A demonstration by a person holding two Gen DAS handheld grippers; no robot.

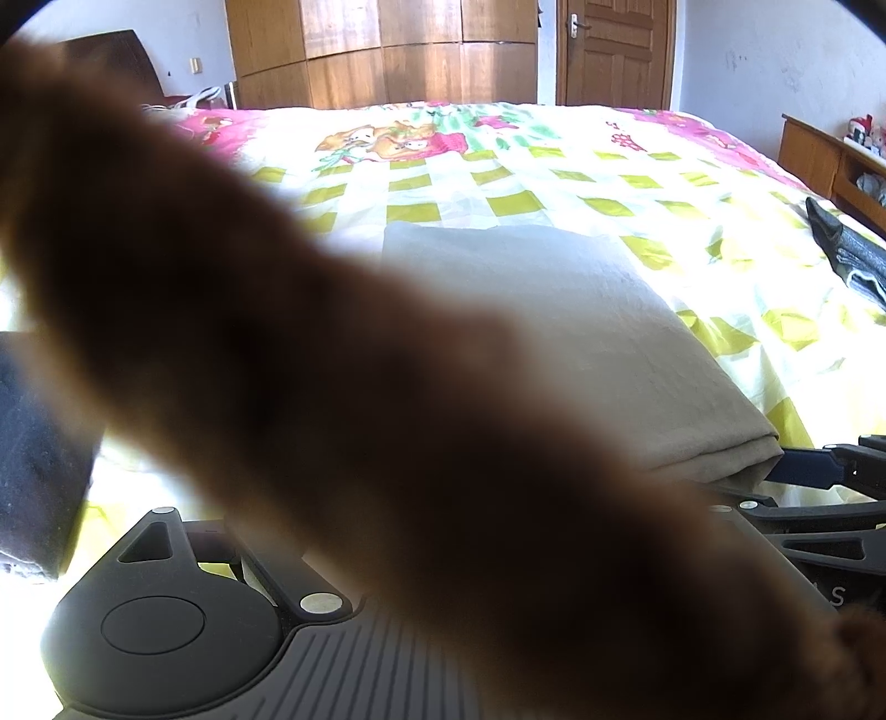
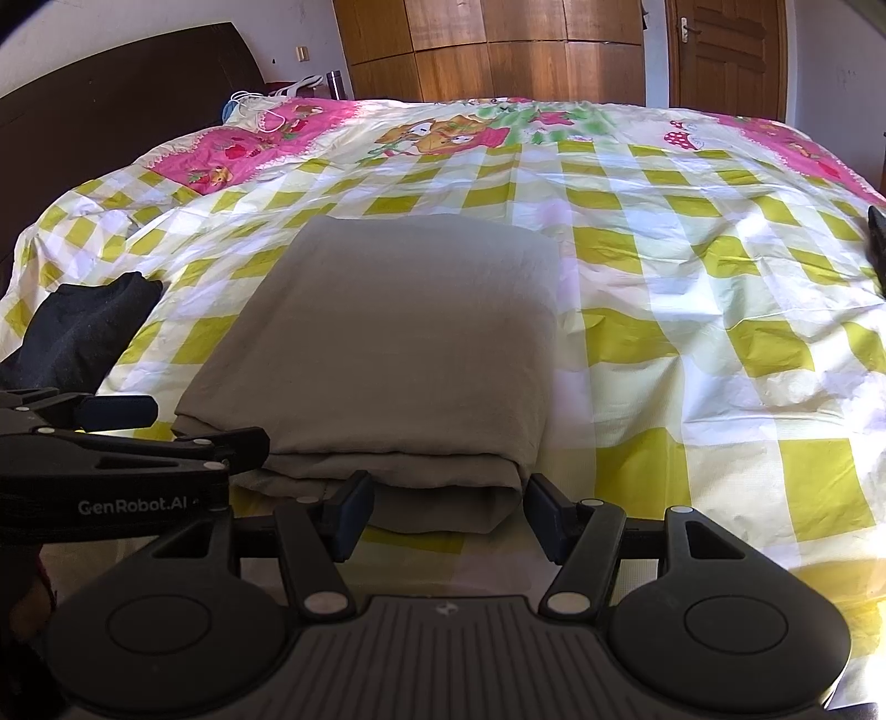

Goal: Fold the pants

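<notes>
The grey-beige pants (image 2: pixel 398 343) lie folded into a thick rectangle on the bed; they also show in the left wrist view as pants (image 1: pixel 581 310). My right gripper (image 2: pixel 448 509) is open at the near edge. Its fingers (image 2: pixel 349 509) stand either side of the near right corner of the fold without pressing it. My left gripper (image 2: pixel 177 429) comes in from the left by the near left corner, jaws wide and nothing between them. In the left wrist view a blurred brown shape (image 1: pixel 387 415) close to the lens hides the left fingers. The right gripper's blue pad (image 1: pixel 803 468) shows at the pants' corner.
The bedspread (image 2: pixel 692 310) is checked yellow-green and white with pink cartoon prints. A dark garment (image 2: pixel 83 327) lies at the left edge and another dark item (image 1: pixel 847 255) at the right. A wooden wardrobe (image 2: pixel 498 50), door (image 2: pixel 725 55) and headboard (image 2: pixel 111 94) stand beyond.
</notes>
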